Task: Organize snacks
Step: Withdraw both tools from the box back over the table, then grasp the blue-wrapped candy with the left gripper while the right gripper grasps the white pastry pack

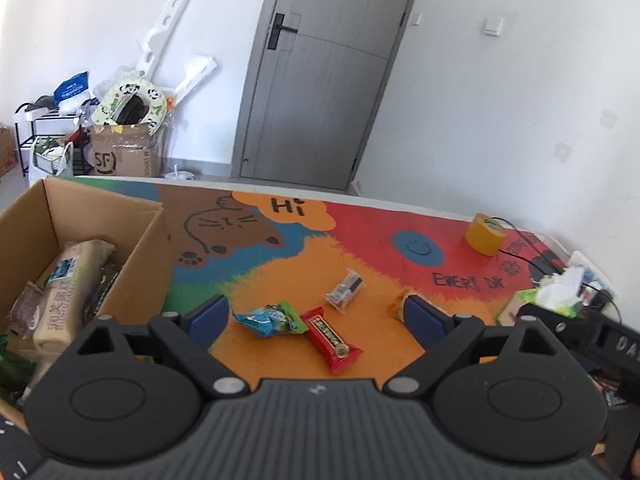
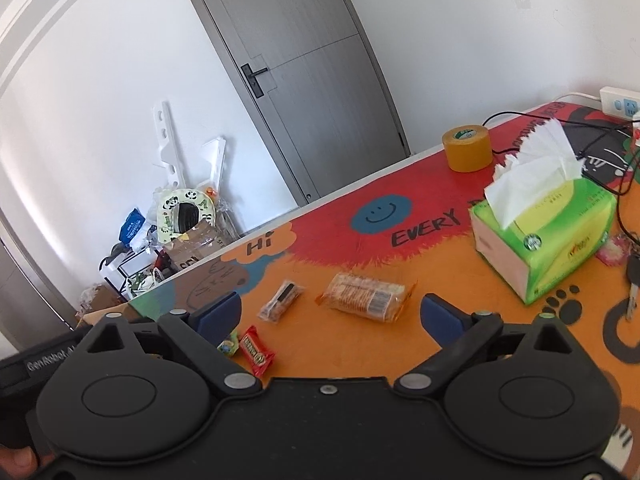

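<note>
Left wrist view: the cardboard box (image 1: pixel 132 240) at the bench's left already holds several packs, exact number unclear. Four snacks lie loose on the bench (image 1: pixel 280 364): green-blue pack (image 1: pixel 267 319), red bar (image 1: pixel 331 339), clear packet (image 1: pixel 345 289), orange pack (image 1: pixel 398 304). The left claw (image 1: pixel 316 318) gapes wide, empty.

Right wrist view: the same four snacks remain; the cracker pack (image 2: pixel 366 297) lies ahead of the wide, empty right claw (image 2: pixel 332 316).
</note>
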`<state>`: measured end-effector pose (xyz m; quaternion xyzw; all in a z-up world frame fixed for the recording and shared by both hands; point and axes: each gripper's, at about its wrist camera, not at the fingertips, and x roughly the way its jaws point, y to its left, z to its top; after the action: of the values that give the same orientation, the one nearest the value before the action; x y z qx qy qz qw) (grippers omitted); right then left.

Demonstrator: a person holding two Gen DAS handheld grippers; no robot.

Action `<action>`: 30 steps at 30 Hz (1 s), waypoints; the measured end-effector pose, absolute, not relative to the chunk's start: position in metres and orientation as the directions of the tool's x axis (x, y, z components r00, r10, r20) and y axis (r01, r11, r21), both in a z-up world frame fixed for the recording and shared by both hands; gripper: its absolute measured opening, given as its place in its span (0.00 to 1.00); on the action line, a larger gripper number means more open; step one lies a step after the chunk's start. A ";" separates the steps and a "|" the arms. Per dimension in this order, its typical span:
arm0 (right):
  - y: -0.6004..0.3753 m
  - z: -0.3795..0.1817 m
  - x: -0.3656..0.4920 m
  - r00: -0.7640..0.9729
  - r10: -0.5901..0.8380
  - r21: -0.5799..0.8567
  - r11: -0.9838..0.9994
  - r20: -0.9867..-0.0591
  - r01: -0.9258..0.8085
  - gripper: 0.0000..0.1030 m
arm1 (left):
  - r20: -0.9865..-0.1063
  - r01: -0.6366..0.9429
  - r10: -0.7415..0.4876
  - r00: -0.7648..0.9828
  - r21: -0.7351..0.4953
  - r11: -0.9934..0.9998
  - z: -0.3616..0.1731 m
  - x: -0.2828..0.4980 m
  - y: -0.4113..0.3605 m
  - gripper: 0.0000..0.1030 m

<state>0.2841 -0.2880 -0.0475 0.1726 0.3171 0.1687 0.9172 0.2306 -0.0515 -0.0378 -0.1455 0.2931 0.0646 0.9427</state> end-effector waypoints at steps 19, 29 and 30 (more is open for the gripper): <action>-0.274 -0.079 0.358 0.679 0.444 0.402 0.886 -0.584 -0.234 0.89 | -0.674 -0.347 0.144 0.724 -0.176 0.921 -0.095 0.297 -0.039 0.66; -0.251 -0.095 0.382 0.667 0.429 0.351 0.900 -0.609 -0.259 0.89 | -0.713 -0.409 0.173 0.680 -0.173 0.896 -0.115 0.303 -0.028 0.55; -0.249 -0.095 0.386 0.669 0.427 0.346 0.901 -0.609 -0.261 0.89 | -0.708 -0.413 0.177 0.684 -0.177 0.893 -0.116 0.303 -0.027 0.51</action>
<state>0.3860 -0.2493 -0.0951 0.1157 0.3601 0.1898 0.9060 0.3028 -0.0266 -0.1157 -0.1634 0.3625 0.1634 0.9029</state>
